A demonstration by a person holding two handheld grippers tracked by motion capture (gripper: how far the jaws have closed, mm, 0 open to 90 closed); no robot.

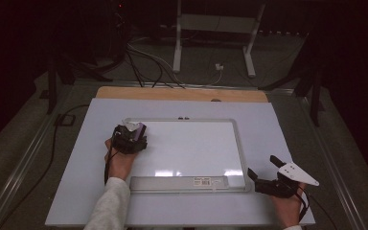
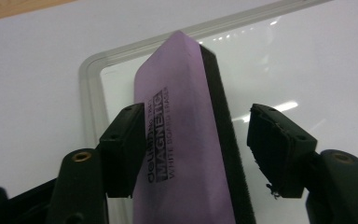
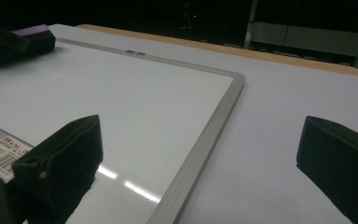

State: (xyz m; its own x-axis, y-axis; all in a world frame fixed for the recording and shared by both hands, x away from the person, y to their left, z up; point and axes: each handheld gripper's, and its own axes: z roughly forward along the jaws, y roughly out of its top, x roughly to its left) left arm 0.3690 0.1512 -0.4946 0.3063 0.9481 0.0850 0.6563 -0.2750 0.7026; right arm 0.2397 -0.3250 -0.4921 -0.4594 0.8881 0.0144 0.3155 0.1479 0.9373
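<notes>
A purple magnetic whiteboard eraser with a black felt side stands on edge at the far left corner of the whiteboard. My left gripper straddles it. In the left gripper view the left pad lies against the purple face. The right pad stands a small gap off the felt. My right gripper rests open off the board's near right corner, nothing between its jaws. In the right gripper view its jaws frame the board's rim, with the eraser far off at the left.
The board lies on a white table sheet, with a grey pen tray along its near edge. A wooden strip runs along the table's far edge. Beyond it are cables and white stand legs on the floor.
</notes>
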